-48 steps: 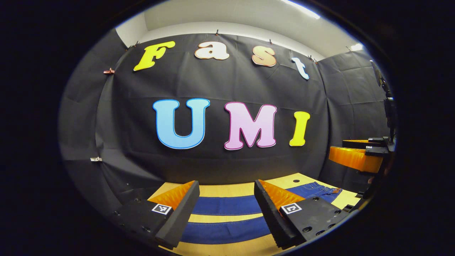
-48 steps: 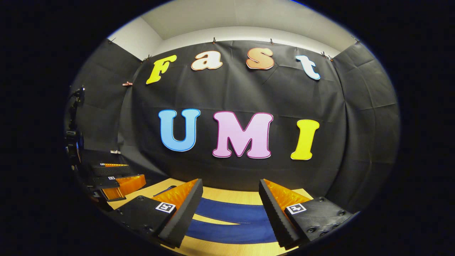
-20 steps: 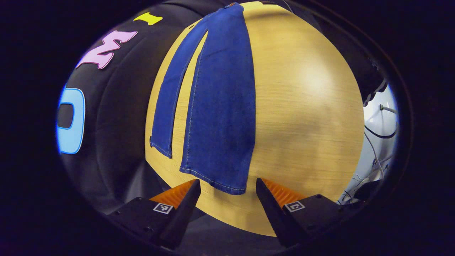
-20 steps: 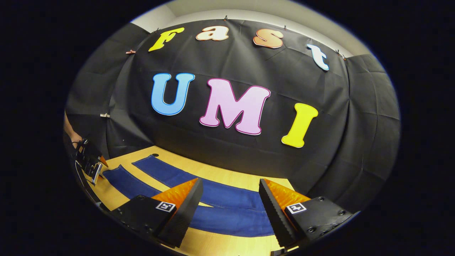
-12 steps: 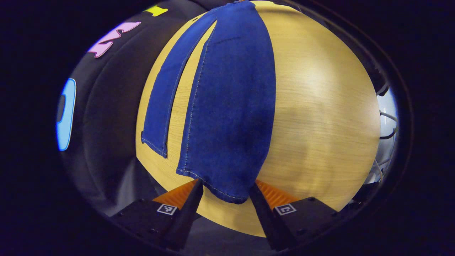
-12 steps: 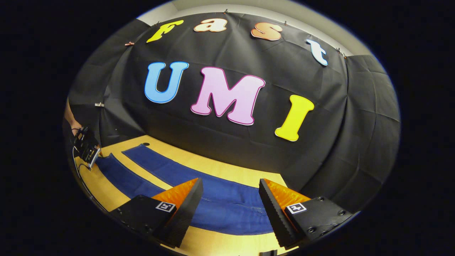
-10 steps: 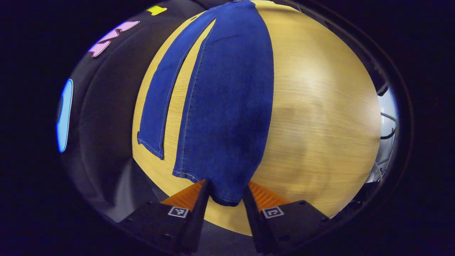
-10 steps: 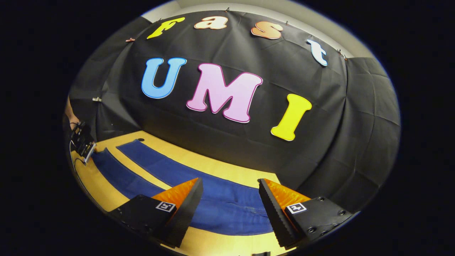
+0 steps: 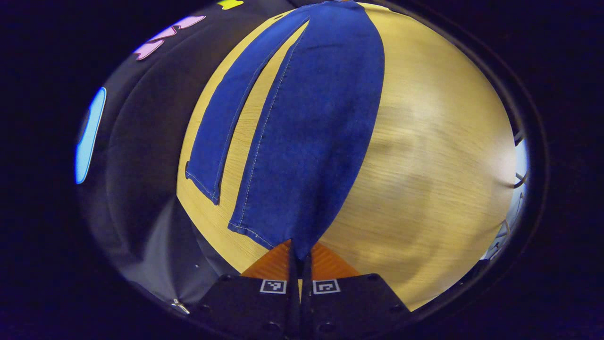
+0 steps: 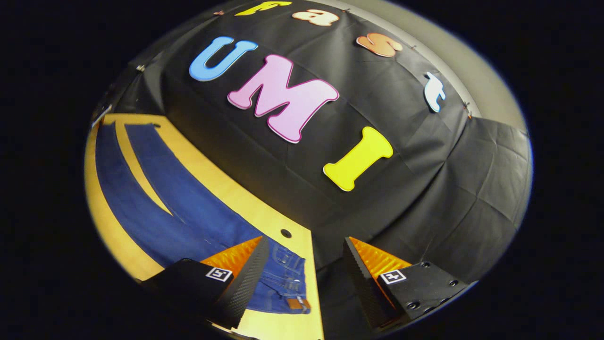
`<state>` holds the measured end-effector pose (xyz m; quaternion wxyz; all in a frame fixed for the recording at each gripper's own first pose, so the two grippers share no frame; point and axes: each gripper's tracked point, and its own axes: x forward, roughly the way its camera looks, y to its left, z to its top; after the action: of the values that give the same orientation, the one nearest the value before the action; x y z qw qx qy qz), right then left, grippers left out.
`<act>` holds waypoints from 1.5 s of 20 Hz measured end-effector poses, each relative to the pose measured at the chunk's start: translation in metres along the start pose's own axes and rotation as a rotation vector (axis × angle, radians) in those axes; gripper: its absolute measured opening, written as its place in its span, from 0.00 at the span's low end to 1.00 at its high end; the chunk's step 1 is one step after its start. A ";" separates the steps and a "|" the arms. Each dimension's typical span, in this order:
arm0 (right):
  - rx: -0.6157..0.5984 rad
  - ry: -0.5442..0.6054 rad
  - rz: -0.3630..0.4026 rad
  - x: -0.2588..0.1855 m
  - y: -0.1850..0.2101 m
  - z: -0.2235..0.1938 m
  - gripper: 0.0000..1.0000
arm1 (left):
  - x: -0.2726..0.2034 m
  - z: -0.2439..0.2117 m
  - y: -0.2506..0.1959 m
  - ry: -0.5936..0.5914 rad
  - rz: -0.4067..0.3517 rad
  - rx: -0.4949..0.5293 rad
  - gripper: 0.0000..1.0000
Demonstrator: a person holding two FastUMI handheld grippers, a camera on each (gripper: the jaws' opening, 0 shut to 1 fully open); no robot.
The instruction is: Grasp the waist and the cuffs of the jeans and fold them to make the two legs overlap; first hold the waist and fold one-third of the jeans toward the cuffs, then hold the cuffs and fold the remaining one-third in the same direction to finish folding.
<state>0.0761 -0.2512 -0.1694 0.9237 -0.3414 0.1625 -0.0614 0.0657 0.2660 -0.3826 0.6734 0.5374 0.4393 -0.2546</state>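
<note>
While flat denim jeans [image 9: 311, 123] lie, left gripper [image 9: 300, 257] pinches cuff.

The jeans [image 9: 306, 123] were a deep, even blue, with pale stitching running along the leg seams and the hem of each cuff. Ahead of the left gripper's closed jaws, the table [image 9: 424, 156] under them was a light yellow-tan wood with fine, straight grain and a soft glare patch. To the left of those jaws the booth wall [image 9: 141, 141] was plain black cloth. In the right gripper view, just ahead of the parted jaws, the waist [image 10: 285, 278] showed a slightly lighter, washed blue with a small brown patch [image 10: 296, 302] at the band, and a small dark hole [image 10: 285, 233] marked the tan tabletop.
</note>
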 end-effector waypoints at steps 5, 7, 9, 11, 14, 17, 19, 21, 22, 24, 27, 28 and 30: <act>-0.192 0.041 0.106 0.020 -0.009 -0.050 0.97 | 0.003 -0.001 0.001 0.005 0.036 -0.031 0.06; -0.339 0.072 0.201 0.025 -0.006 -0.087 0.97 | 0.004 0.001 0.000 0.016 0.055 -0.023 0.06; -0.447 0.142 0.306 0.021 -0.007 -0.135 0.97 | 0.005 0.000 0.002 0.020 0.063 -0.027 0.06; -0.550 0.198 0.390 0.017 -0.008 -0.168 0.97 | 0.004 0.000 0.002 0.024 0.067 -0.046 0.06; -0.675 0.255 0.522 0.006 0.007 -0.217 0.97 | 0.006 -0.001 0.003 0.034 0.078 -0.048 0.06; -0.784 0.340 0.638 0.003 0.024 -0.272 0.97 | 0.008 0.000 0.003 0.041 0.090 -0.049 0.06; -0.835 0.391 0.677 0.013 0.031 -0.298 0.98 | 0.009 0.000 0.003 0.048 0.093 -0.054 0.06; -0.858 0.346 0.644 0.034 0.033 -0.292 0.96 | 0.010 0.001 0.003 0.051 0.095 -0.045 0.06; -0.858 0.346 0.629 0.044 0.033 -0.292 0.95 | 0.009 0.000 0.003 0.054 0.097 -0.046 0.06; -0.895 0.310 0.623 0.052 0.037 -0.285 0.94 | 0.010 0.001 0.003 0.061 0.098 -0.049 0.06; -0.980 0.254 0.591 0.067 0.044 -0.279 0.94 | 0.011 0.000 0.004 0.066 0.097 -0.058 0.06; -0.987 0.255 0.584 0.070 0.044 -0.280 0.93 | 0.010 0.001 0.004 0.065 0.098 -0.062 0.06; -0.979 0.285 0.598 0.070 0.050 -0.287 0.83 | 0.011 0.000 0.004 0.064 0.103 -0.071 0.06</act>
<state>0.0444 -0.4040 -0.4249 0.6049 -0.6557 0.3836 0.2386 0.0743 0.2683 -0.3900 0.6899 0.5429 0.4411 -0.1866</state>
